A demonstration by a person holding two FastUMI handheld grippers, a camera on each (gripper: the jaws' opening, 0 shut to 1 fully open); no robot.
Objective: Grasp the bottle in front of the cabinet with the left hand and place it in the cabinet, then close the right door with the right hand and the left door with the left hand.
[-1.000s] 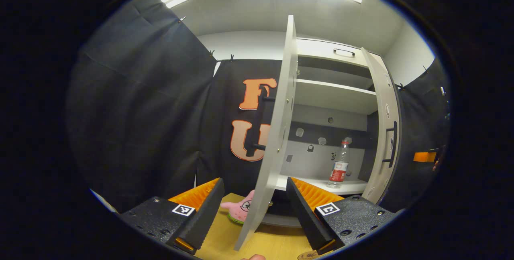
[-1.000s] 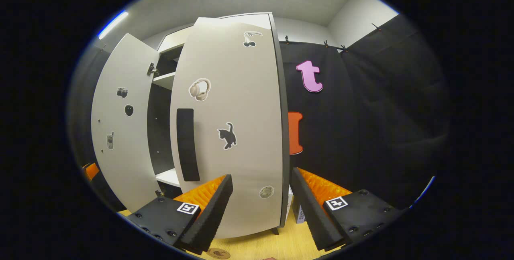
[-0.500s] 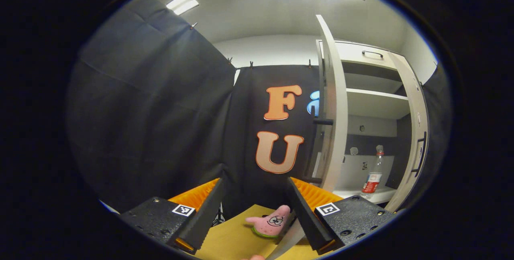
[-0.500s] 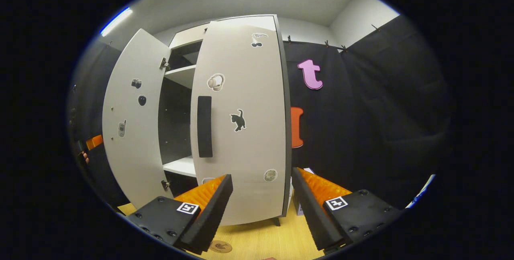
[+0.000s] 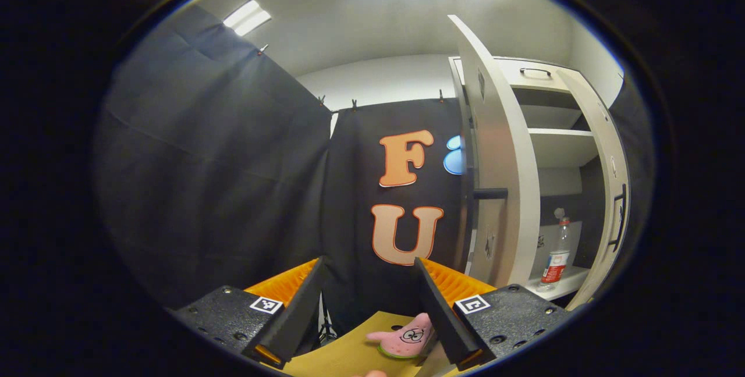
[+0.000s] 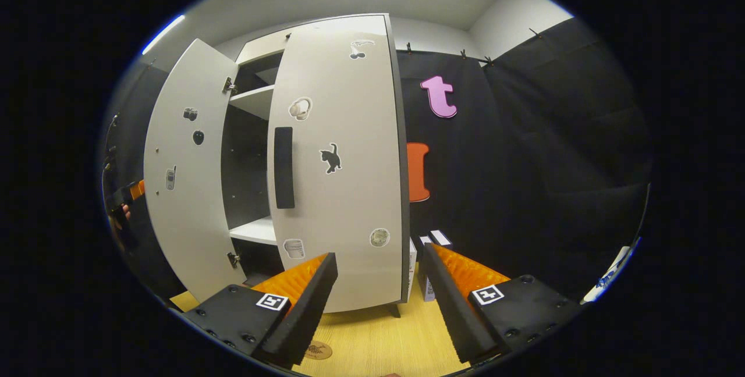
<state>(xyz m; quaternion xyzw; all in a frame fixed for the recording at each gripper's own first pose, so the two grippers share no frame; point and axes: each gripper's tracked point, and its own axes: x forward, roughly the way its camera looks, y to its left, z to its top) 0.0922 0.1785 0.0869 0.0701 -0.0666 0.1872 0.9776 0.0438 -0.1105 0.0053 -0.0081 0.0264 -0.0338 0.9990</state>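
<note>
With the bottle (image 5: 556,256) shelved, I see the left door (image 5: 502,156) at 2 o'clock of my left hand-held gripper (image 5: 368,307), jaws apart, empty.

A: Is anything showing words or numbers you can read?

B: Nothing is coming through legibly. The bottle (image 5: 556,258) is wearing a red and white label (too small to make out), and the right door (image 6: 343,191) is carrying picture stickers, a cat (image 6: 330,159) and headphones (image 6: 300,108), not words.
</note>
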